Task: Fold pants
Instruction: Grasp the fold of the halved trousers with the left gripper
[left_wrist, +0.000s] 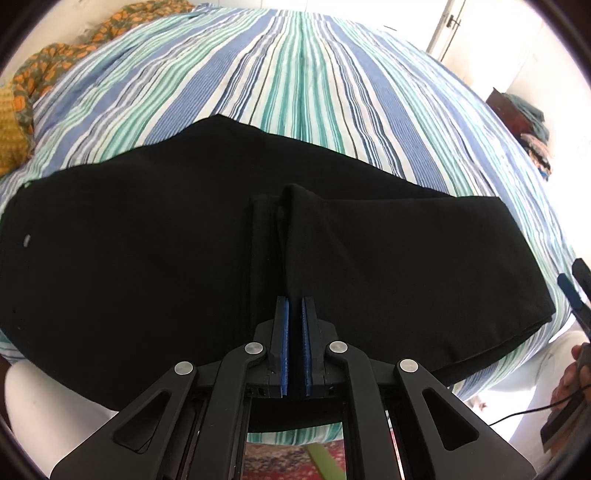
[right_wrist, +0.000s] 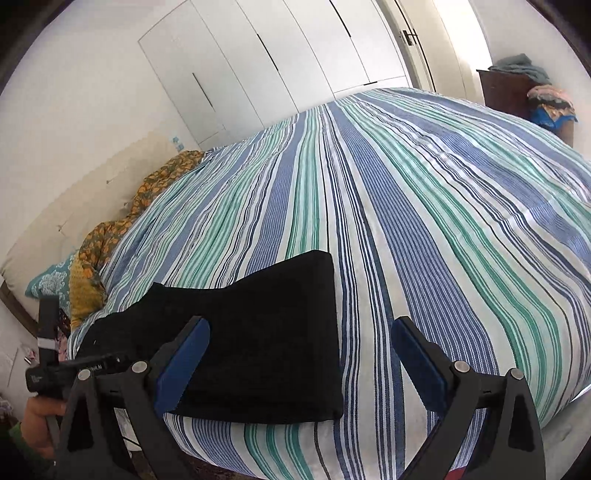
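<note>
A home bedroom: a bed (right_wrist: 424, 221) with striped cover fills the middle, white wardrobe doors (right_wrist: 280, 62) at 12 o'clock.

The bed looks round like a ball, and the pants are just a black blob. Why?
Both wrist views use fisheye lenses, so the striped bed bulges. In the left wrist view, the pants are too dark to show folds, while window light whitens the right edge.

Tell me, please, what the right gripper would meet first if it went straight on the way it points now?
Probably the striped bedspread: the open right gripper points down at it. The black pants lie just left of that line; depth is unclear.
</note>
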